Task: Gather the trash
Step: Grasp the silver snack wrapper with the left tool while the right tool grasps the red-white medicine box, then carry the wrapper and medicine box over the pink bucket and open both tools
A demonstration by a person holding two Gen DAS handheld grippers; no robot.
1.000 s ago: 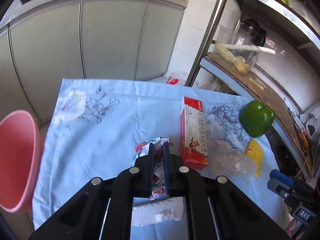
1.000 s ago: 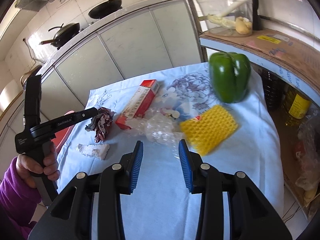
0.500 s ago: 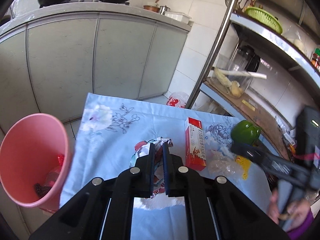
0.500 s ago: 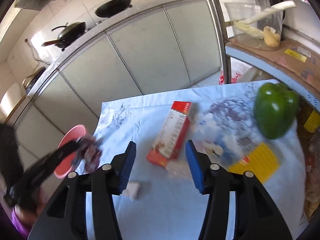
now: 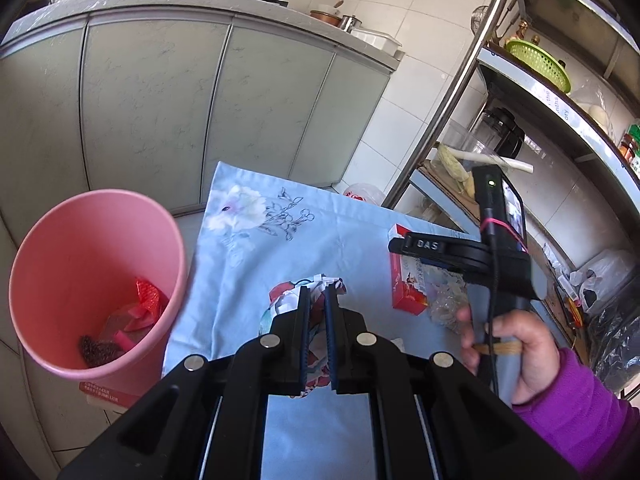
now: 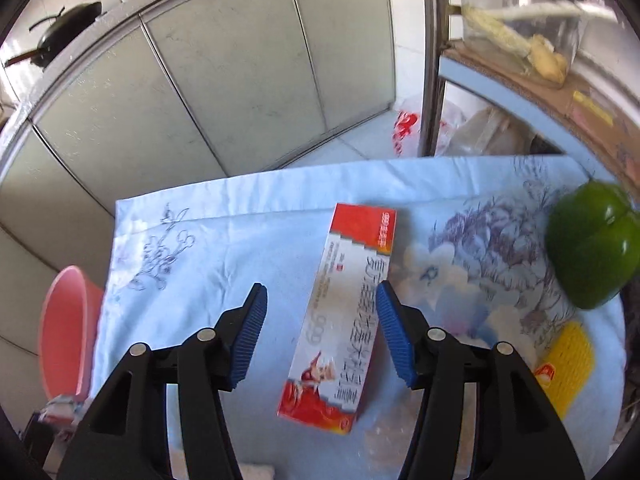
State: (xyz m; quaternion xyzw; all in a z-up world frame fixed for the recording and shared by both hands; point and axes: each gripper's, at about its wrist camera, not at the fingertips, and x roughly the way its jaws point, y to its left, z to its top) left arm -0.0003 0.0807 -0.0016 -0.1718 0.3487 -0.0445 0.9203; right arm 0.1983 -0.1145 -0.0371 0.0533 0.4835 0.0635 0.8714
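Observation:
My left gripper [image 5: 315, 294] is shut on a crumpled printed wrapper [image 5: 288, 300] and holds it above the blue floral tablecloth [image 5: 256, 248]. The pink trash bin [image 5: 96, 280] stands on the floor to its left, with red scraps and a dark scrubber inside. My right gripper [image 6: 320, 300] is open, its blue pads on either side of a red-and-white carton [image 6: 344, 316] that lies on the cloth [image 6: 208, 248]. That carton [image 5: 406, 280] also shows in the left wrist view under the right gripper's body. Crumpled clear plastic [image 5: 446, 300] lies beside it.
A green pepper [image 6: 592, 244] and a yellow mesh scrubber [image 6: 564, 364] lie at the table's right. A metal shelf rack [image 5: 448, 104] stands to the right, grey cabinets [image 5: 160, 96] behind. The bin [image 6: 64, 332] sits off the table's left edge.
My left gripper has lifted and pulled back with the wrapper, so the bin shows more fully. My right gripper has moved left and forward over the carton, away from the clear plastic.

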